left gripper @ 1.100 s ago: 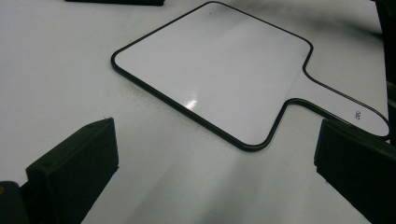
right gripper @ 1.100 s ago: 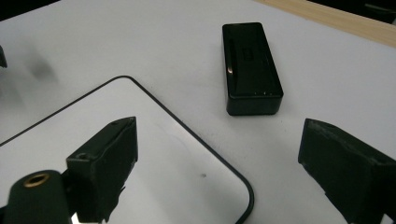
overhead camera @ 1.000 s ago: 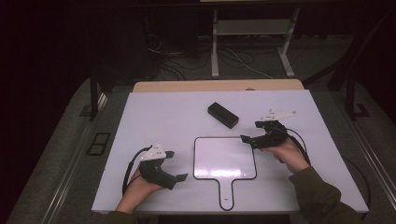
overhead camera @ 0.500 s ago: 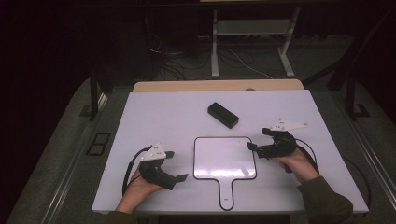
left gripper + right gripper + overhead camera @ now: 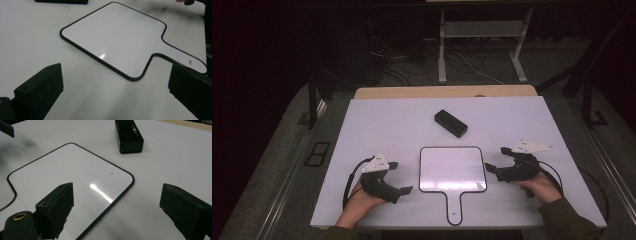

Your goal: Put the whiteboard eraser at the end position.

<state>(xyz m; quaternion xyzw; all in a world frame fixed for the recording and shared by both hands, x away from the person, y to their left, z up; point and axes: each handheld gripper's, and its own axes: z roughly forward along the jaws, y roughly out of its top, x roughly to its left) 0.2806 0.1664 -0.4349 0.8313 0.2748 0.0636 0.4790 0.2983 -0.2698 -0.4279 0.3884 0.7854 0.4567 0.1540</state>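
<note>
Two grippers, left [image 5: 398, 178] and right [image 5: 496, 161], fingers spread, empty; one paddle whiteboard [image 5: 452, 169] between; one black case [image 5: 451, 123] beyond.

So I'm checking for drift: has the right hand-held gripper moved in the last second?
Yes. The right hand-held gripper has pulled back toward the person, away from the black box, beside the whiteboard paddle.

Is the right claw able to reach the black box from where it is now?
Probably yes. The right claw is open beside the whiteboard, and the black box lies farther back on the table; only bare surface shows between them.
</note>
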